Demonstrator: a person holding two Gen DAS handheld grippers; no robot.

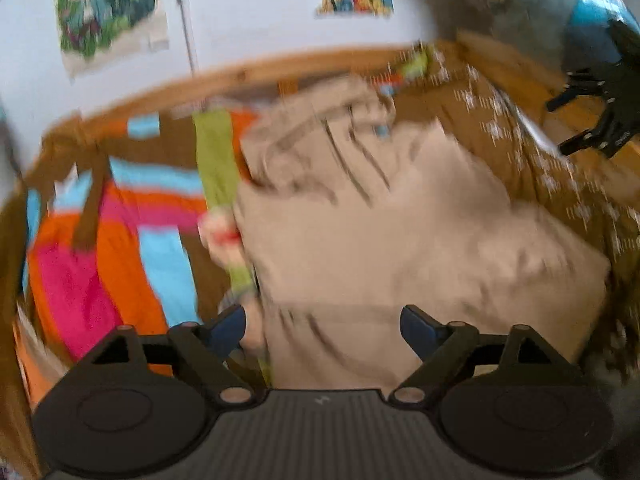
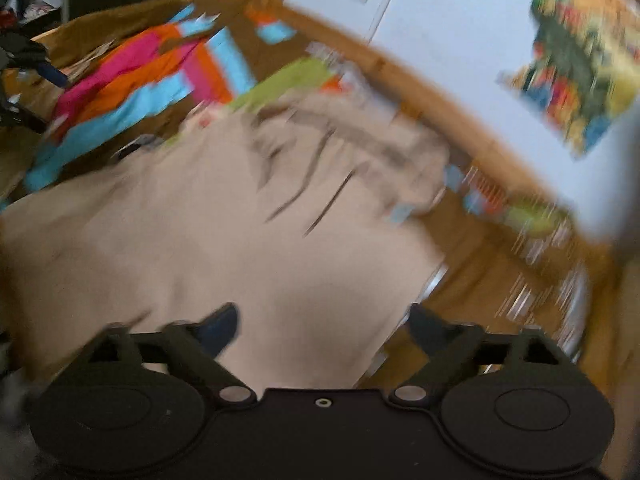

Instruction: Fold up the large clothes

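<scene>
Here both grippers, left gripper [image 1: 322, 326] and right gripper [image 2: 324, 326], gape above beige garment [image 1: 400, 240]

Beige garment [image 1: 400, 232] spread on the bed

It is a large, plain beige piece of clothing [image 2: 208, 232], lying mostly flat, with the near part smooth and broad. The far end is bunched into dark creases and folds (motion blur hides any finer detail), and its right edge runs straight, ending in a squared near corner.

A wooden-framed bed [image 1: 248, 74] is carrying everything. A bright striped bedspread [image 1: 100, 264] is covering it. A beige garment [image 1: 400, 240] is lying directly on top.
</scene>
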